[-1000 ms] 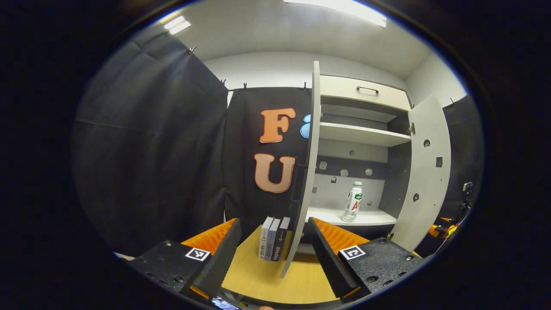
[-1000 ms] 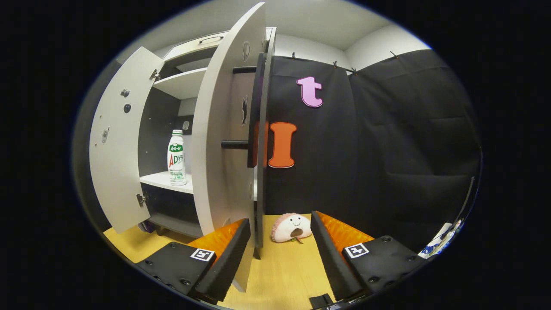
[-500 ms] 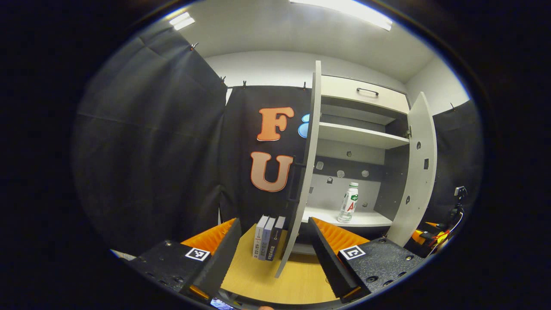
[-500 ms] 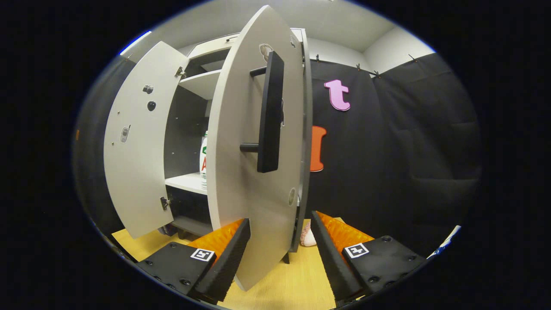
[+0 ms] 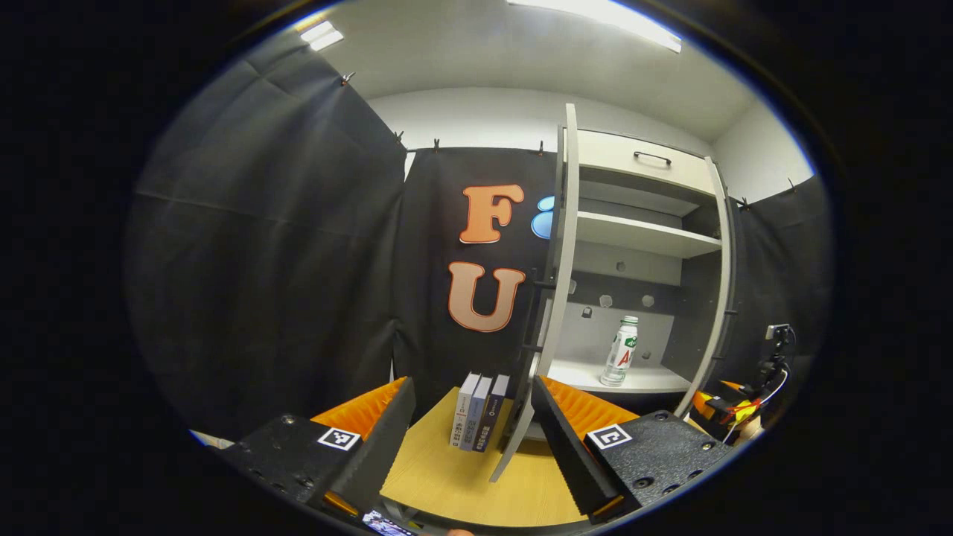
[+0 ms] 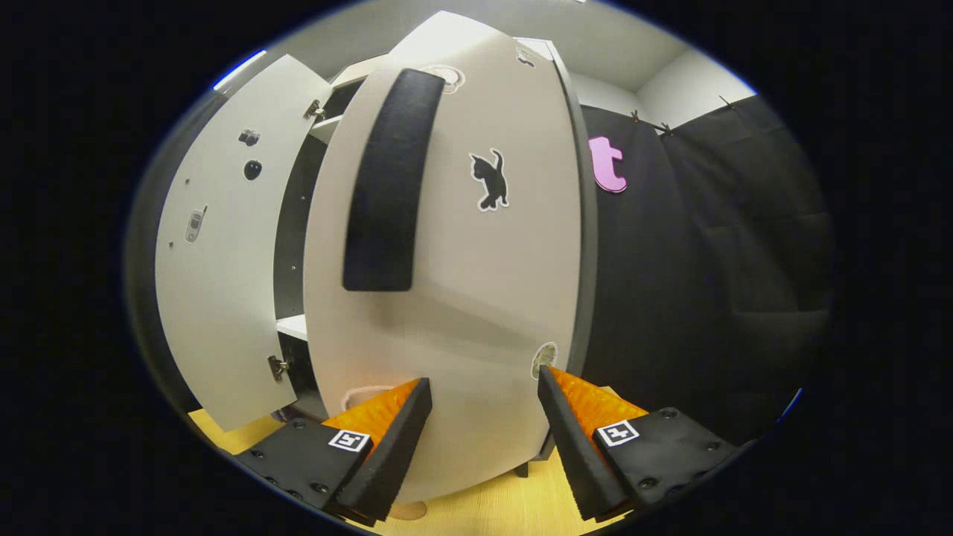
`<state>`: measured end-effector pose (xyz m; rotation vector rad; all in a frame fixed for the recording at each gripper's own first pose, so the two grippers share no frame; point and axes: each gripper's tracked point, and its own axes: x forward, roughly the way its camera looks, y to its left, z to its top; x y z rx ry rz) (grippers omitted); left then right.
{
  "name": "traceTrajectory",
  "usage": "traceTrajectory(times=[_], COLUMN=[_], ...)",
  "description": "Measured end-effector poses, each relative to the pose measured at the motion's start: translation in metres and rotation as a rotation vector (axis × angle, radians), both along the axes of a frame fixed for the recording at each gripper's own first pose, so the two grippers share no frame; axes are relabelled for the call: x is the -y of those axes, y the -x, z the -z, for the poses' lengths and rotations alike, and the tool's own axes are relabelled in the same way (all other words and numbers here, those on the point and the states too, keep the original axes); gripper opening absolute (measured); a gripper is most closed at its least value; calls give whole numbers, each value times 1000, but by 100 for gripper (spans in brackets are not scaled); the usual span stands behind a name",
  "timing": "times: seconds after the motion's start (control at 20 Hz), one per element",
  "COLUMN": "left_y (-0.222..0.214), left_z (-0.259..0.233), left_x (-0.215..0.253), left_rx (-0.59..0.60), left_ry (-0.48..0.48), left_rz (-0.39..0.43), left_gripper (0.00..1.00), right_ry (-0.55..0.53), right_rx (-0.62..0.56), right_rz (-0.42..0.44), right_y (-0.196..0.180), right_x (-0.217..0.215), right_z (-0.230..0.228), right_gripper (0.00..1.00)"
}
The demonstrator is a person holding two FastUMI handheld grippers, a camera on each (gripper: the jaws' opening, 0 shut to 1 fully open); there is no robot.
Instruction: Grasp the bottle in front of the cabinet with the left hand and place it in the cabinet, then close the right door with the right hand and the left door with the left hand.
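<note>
A black-curtained booth closes in a light wooden tabletop on which a pale cabinet stands, with a few books upright just beside its left side. The bottle is already upright on the lower shelf, so the placing looks done and the doors are what remain. In the right gripper view the right door spreads broad just ahead of the right gripper, its face turned toward the camera — the black bar handle runs upright on it above a small cat sticker. The fingers stand wide apart with nothing between them; whether a tip touches the panel I cannot tell. Beyond the door's left edge a dark gap shows the cabinet interior, so this door appears part-way shut, and the closing push would go straight forward along the fingers. In the left gripper view the left door shows nearly edge-on, its long axis vertical, rising a little right of midway between the fingers of the left gripper, which is also wide open and holds nothing. That door lies ahead of the left gripper and apart from it, so the left hand is the nearer one — its swing would be toward the right of that view, onto the cabinet front.
</note>
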<state>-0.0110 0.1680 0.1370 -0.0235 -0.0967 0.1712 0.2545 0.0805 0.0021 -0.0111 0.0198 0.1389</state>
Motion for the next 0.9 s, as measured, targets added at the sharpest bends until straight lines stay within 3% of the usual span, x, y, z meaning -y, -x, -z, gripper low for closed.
traceTrajectory(times=[0.15, 0.3, 0.9], left_y=[-1, -4, -63], left_z=[-1, -1, 23], left_x=[-5, -11, -21], left_rx=[-5, 2, -36], left_ry=[-13, -26, -40], left_rz=[-8, -17, 6], left_gripper=[96, 96, 95], right_ry=[36, 36, 38], right_rx=[-26, -5, 4], right_rz=[-1, -9, 21], right_y=[-18, -10, 69], right_x=[-17, -20, 40], right_z=[5, -2, -43], right_gripper=[91, 95, 95])
